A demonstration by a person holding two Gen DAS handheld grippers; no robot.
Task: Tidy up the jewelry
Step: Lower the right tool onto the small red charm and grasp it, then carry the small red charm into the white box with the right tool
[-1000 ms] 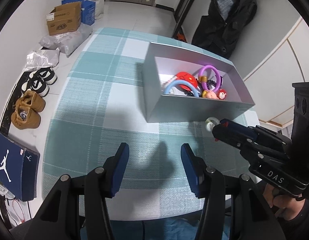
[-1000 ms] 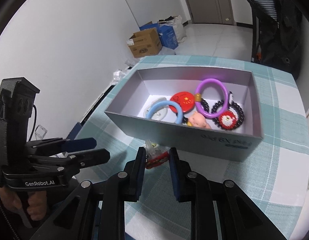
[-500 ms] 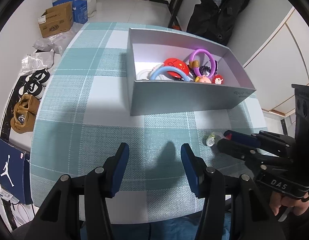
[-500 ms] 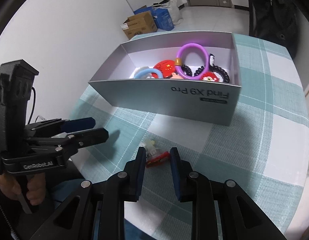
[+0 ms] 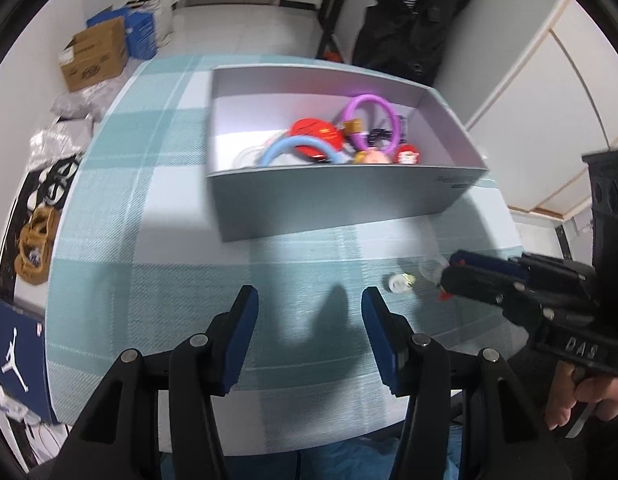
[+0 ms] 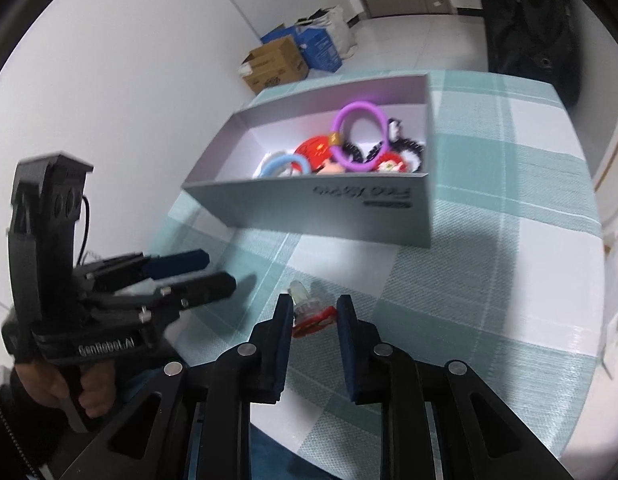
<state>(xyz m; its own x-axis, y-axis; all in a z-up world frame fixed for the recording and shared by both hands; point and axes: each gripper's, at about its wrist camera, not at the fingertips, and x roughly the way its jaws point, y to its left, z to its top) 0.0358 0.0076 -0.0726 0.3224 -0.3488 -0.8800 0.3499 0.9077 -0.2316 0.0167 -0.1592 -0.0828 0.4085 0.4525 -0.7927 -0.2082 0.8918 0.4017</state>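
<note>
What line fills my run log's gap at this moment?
right tongs: just closed further, gripping red-and-clear charm | left tongs: open, empty | box: charm outside

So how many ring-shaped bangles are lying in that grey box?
2: a purple bangle toward the box's right end, a blue bangle left of it. Others may hide under the pile or behind the wall.

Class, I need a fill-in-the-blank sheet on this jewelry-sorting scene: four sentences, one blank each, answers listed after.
1. The grey box rests on a checked ____.
2. The largest ring standing in the box, the hoop, is coloured ____.
3. The small red-and-clear trinket sits between the fingers of the ____ gripper.
4. The left gripper has ____ between its fingers.

Missing words: tablecloth; purple; right; nothing
</note>
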